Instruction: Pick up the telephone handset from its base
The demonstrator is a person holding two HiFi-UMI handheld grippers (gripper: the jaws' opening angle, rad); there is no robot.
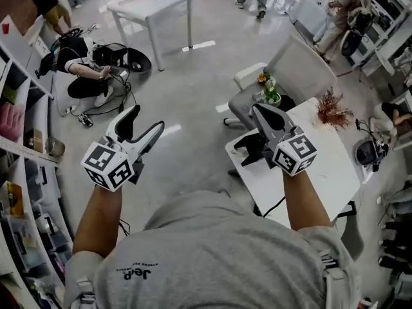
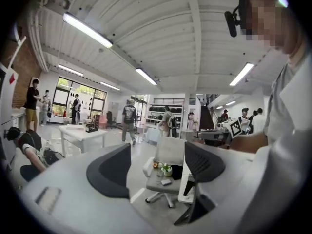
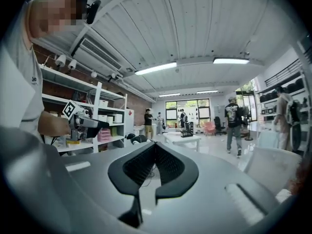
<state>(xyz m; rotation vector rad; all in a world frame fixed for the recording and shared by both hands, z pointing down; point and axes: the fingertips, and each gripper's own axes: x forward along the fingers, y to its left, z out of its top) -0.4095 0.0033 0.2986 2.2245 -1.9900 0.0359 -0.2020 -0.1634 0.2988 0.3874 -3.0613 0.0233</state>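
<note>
The telephone (image 1: 247,149) is taken to be the black shape at the left corner of the white table (image 1: 322,166), as seen in the head view. It is partly covered by the right gripper (image 1: 257,111), so handset and base cannot be told apart and the long axis cannot be read. The right gripper is held above that corner with its jaws pressed together and nothing between them. The left gripper (image 1: 147,120) is held well off the table's left side, jaws spread wide and empty. The right gripper is judged the nearer. Its jaws would have to be opened and lowered toward the table.
</note>
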